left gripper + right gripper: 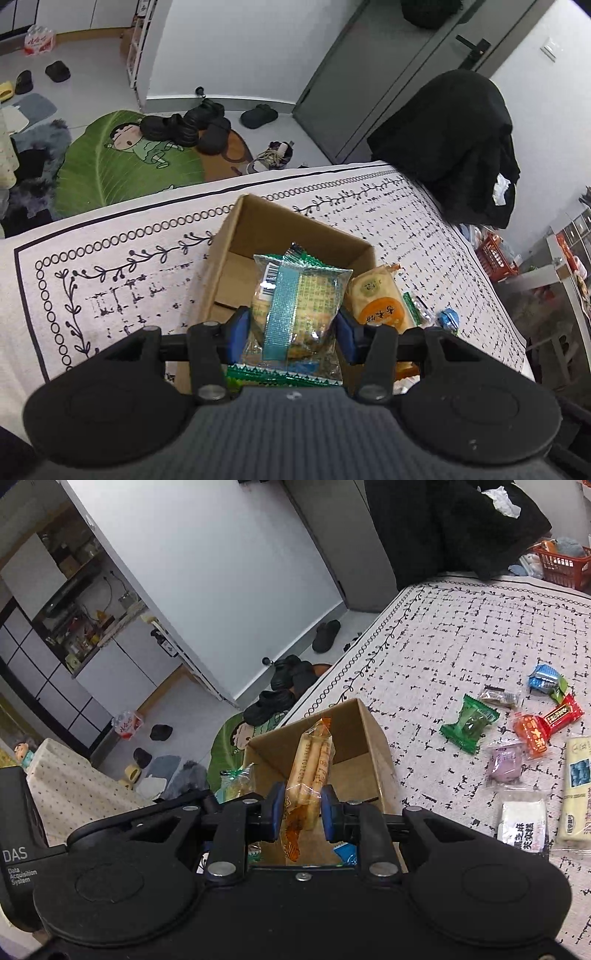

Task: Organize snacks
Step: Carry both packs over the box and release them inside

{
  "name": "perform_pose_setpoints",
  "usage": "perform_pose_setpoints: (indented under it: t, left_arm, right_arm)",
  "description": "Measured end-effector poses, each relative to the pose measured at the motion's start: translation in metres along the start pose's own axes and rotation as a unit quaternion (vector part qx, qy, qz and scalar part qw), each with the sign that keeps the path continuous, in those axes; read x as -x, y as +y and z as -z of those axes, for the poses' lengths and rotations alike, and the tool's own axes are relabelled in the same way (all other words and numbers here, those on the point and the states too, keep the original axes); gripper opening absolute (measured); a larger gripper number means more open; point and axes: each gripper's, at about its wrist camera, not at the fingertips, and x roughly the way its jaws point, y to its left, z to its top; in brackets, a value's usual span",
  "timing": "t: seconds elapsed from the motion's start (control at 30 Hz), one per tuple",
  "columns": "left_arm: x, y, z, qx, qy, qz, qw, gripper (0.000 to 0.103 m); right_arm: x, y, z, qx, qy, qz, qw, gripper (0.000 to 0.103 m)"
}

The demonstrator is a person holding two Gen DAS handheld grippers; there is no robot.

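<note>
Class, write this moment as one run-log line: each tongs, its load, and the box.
left tongs: shut on green biscuit packet | right tongs: shut on biscuit-stick packet | cardboard box: open, under both

brown cardboard box (258,236) on a white cloth (110,258) printed with black vines and circles. right of the box: a green packet (468,724), a red packet (561,713), a purple packet (505,761).
</note>
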Motion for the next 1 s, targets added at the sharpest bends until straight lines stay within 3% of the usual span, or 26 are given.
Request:
perform_pose_setpoints:
  t: [0.2, 0.43, 0.57, 0.87, 1.0]
  left_arm:
    - [-0.006, 0.011, -0.002, 0.013, 0.007, -0.005, 0.9999, 0.048]
    - [-0.013, 0.010, -0.002, 0.010, 0.013, -0.010, 0.9998, 0.048]
    - [-0.015, 0.006, -0.001, 0.008, 0.019, -0.013, 0.9997, 0.049]
    - [-0.012, -0.006, 0.001, -0.001, 0.017, -0.043, 0.9989, 0.059]
    - [-0.010, -0.019, 0.006, -0.016, 0.020, -0.048, 0.9985, 0.070]
  right_arm:
    - [-0.008, -0.002, -0.001, -0.006, 0.008, 0.014, 1.000, 0.029]
    - [-0.005, -0.015, 0.001, -0.020, 0.008, 0.023, 0.999, 0.031]
    - [-0.001, -0.026, 0.000, -0.025, 0.006, 0.030, 0.999, 0.043]
    - [0.016, -0.059, 0.000, -0.048, -0.002, 0.050, 0.998, 0.047]
    - [0.024, -0.075, 0.001, -0.060, -0.006, 0.056, 0.997, 0.051]
